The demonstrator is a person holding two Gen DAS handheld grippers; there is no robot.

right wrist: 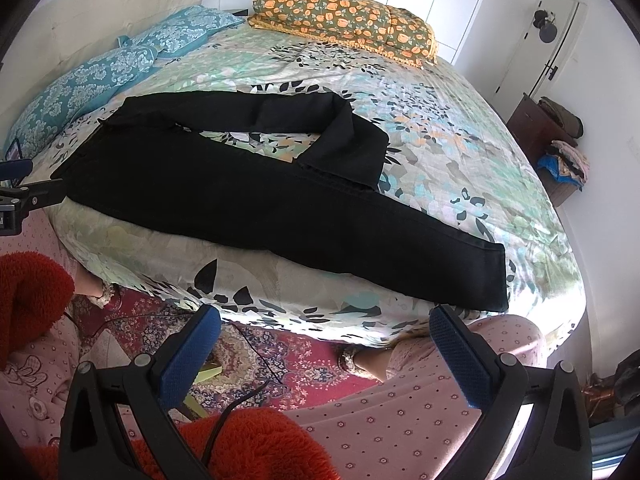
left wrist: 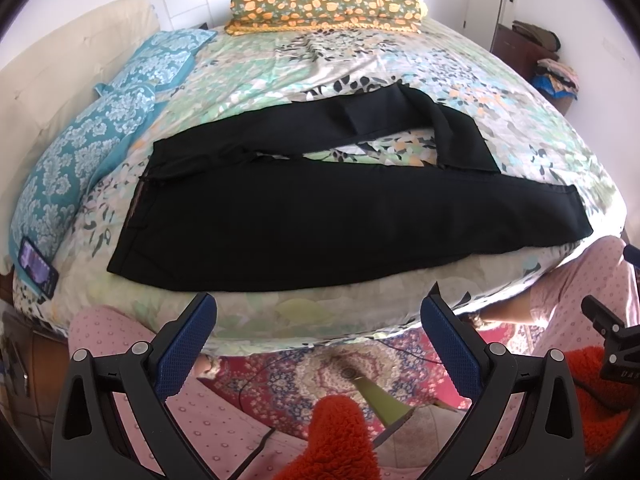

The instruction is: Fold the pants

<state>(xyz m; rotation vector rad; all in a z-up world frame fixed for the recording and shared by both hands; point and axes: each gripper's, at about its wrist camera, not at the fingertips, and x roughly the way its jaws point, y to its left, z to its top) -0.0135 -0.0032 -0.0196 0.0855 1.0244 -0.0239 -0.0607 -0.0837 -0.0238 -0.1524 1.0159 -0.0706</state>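
Black pants (left wrist: 320, 208) lie spread on the floral bedspread (left wrist: 256, 64) ahead of both grippers, far leg doubled back, while the left gripper (left wrist: 318, 320) and right gripper (right wrist: 324, 332) hang wide apart and empty off the near edge, seemingly poised to reach in.

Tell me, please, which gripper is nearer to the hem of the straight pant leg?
Right. The right gripper hangs open off the bed edge, just below the hem of the black pants. The left gripper, also open, sits toward the waist end.
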